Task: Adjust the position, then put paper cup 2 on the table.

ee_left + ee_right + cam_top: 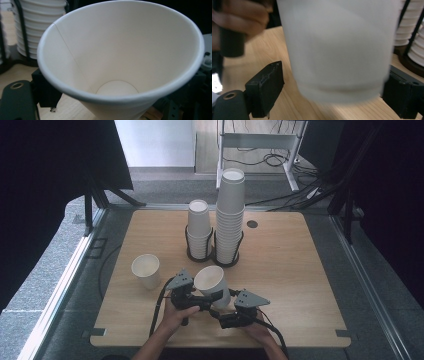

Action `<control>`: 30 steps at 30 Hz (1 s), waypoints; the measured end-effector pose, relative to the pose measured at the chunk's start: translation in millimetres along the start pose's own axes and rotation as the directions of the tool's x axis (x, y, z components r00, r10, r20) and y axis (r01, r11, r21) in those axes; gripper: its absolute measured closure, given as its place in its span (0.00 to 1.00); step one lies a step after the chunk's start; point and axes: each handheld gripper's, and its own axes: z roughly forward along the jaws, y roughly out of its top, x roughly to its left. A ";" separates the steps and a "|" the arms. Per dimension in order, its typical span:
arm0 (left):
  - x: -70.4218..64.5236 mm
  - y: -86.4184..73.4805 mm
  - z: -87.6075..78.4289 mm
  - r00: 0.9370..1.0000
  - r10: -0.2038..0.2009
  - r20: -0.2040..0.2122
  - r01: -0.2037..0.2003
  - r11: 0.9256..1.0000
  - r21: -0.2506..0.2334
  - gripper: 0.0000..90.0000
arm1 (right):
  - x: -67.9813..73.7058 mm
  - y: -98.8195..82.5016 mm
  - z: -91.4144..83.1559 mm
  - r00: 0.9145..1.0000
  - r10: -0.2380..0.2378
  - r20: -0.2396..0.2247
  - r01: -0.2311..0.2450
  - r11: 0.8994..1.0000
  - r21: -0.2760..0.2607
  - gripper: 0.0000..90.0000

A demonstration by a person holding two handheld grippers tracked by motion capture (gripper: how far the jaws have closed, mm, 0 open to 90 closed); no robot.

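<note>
At the front centre of the table, a paper cup (212,281) is held off the wood, tilted, its mouth turned up towards the high view. It appears pinched at its lower wall by the left gripper (207,299). The right gripper (224,315) is spread wide around the cup's base, its fingers (265,86) not pressing. A clear gap is seen at one pad; contact at the other cannot be told.

Step judged: hand-over or freeing of the cup, with one gripper letting go.
- The left pinch should be kept light, as thin paper walls are easily dented.
- The right gripper should be drawn straight back along its jaws so the base is not clipped.
- The cup should be kept clear of the loose cup (146,270) standing to the left, and of the short stack (199,227) and tall stack (231,212) in their wire holders (226,261) behind.

Views:
- The whole layout and both forearms are given by the high view.
- The empty inside, the seam and the round bottom are given by the left gripper view, where one jaw is tucked against the wall under the rim and the other is hidden.
- The cup's outside is given, blurred, by the right gripper view, along with the gap beside the pad and a hand (239,17) on a black grip.
</note>
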 end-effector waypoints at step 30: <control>34.4 -10.0 1.3 0.866 0.149 -0.477 -0.122 0.989 0.088 0.15 | -5.5 -3.3 -5.1 0.999 -0.014 0.052 0.012 0.999 0.039 0.14</control>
